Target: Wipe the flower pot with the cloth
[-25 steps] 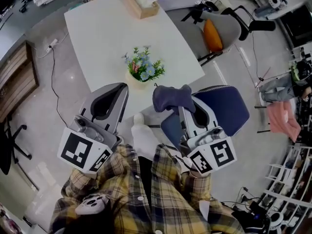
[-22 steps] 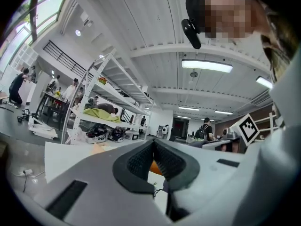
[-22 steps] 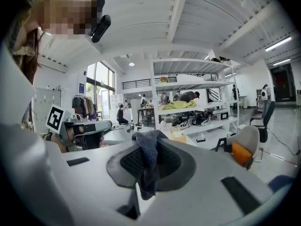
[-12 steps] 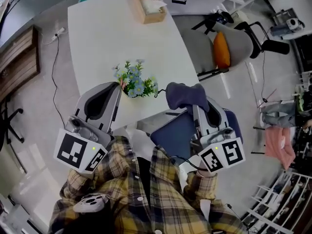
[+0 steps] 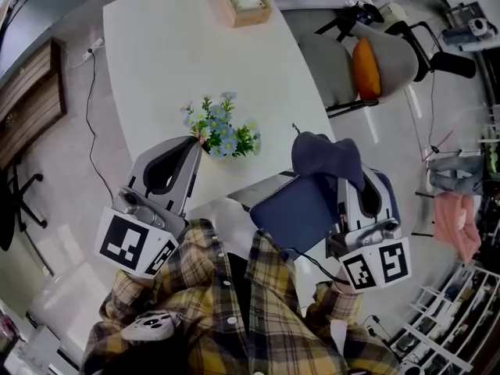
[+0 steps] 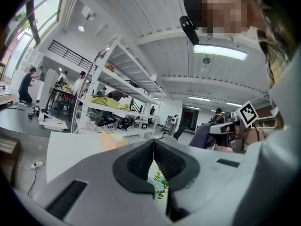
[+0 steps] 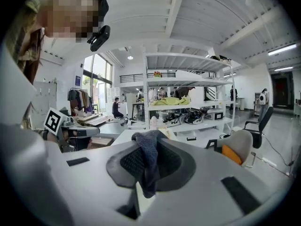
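A white rectangular table (image 5: 180, 61) stands on a glossy grey floor (image 5: 55, 178). Beside it sits a grey office chair with an orange cushion (image 5: 324, 69).

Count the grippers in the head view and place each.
2. The left gripper, shut, beside the potted flowers; the right gripper, shut on the dark cloth, over the blue chair.

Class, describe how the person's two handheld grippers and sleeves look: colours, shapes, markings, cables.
The left gripper and right gripper are light grey, tapering shells with dark oval cut-outs and black ribbed pads lining the jaws. Each carries a white cube with black square markers. A thin black cable hangs by the right one. The sleeves are yellow-and-dark plaid.
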